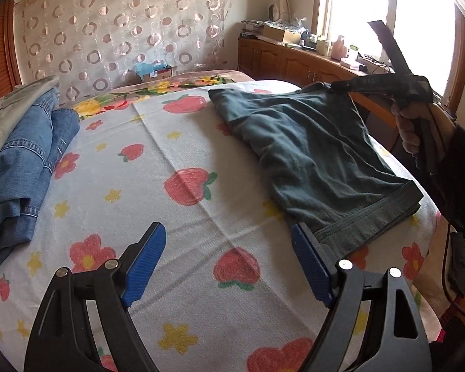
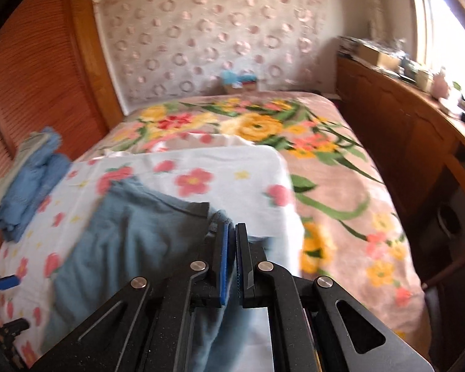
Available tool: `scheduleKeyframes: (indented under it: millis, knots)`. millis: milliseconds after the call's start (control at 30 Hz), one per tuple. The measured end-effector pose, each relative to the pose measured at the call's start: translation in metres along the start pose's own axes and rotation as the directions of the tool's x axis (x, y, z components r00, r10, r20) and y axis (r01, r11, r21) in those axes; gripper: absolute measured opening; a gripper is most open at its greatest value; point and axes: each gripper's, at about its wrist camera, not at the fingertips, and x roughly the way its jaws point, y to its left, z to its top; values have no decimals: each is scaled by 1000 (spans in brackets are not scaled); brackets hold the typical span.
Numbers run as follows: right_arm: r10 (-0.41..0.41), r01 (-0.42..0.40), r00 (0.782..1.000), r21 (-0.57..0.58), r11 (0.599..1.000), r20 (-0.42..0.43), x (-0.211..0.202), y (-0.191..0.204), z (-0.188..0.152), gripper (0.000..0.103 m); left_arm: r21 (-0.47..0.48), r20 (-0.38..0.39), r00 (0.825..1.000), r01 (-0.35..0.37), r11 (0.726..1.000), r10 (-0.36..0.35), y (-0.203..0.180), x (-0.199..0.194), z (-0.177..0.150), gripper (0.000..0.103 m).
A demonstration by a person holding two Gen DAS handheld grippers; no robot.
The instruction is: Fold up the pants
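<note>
The dark green pants lie folded on the right side of the bed, on a white towel printed with strawberries and flowers; their ribbed waistband sits at the near right, just beside the left tool's right finger; the far end reaches toward the far edge of the towel. The left tool hangs over the near part of the towel with its blue pads wide apart and nothing between them. The right tool has its pads drawn close together on a fold of the pants' cloth, which runs down between the fingers toward the camera; from the left view it shows at the far right corner of the pants, a hand wrapped around its grip. That right view is blurred. A stack of blue jeans rests at the left edge of the bed, well apart from the pants; beyond the towel spreads a floral blanket; a wooden cabinet runs along the right wall under the window.
</note>
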Motion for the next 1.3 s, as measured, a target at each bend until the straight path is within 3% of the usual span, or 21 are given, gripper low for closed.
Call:
scheduleKeyframes:
  millis: [133,267,600,733,800,867,1067,1100,1300]
  knots:
    - [-59,60,998,22,998,-19,8,-4,-5,11,5,-6,1000,-2,1000,2,-2,1,0,84]
    - [-54,55,998,53,997,-10,9,1,-4,30,9,-6,1000,-2,1000,2,-3,1,0,84]
    - [-43,43,999,0,999,-31,25,0,-5,30,37,-16,1000,4,999,-3,-15,12,6,84]
    - [-74,73,995,-25,997,-63,39,-4,-1,30,52,-13,1000,18,998,-17,-23,17,15,84]
    - [-80,79,994,-24,997,-72,43,-8,2,11,66,-19,1000,20,998,-19,-28,22,18,84]
    - [-69,68,995,-20,997,-67,43,-12,4,5,71,-32,999,18,997,-16,-30,28,17,84]
    - [-135,135,990,-2,991,-31,34,-21,5,4,62,-52,998,23,998,-19,-28,36,13,84]
    - [-142,142,989,-3,990,-37,33,-21,3,8,63,-50,999,22,998,-19,-28,36,14,84]
    - [-85,85,996,-5,996,0,-8,-5,-19,16,49,-65,998,30,998,-27,-26,38,13,84]
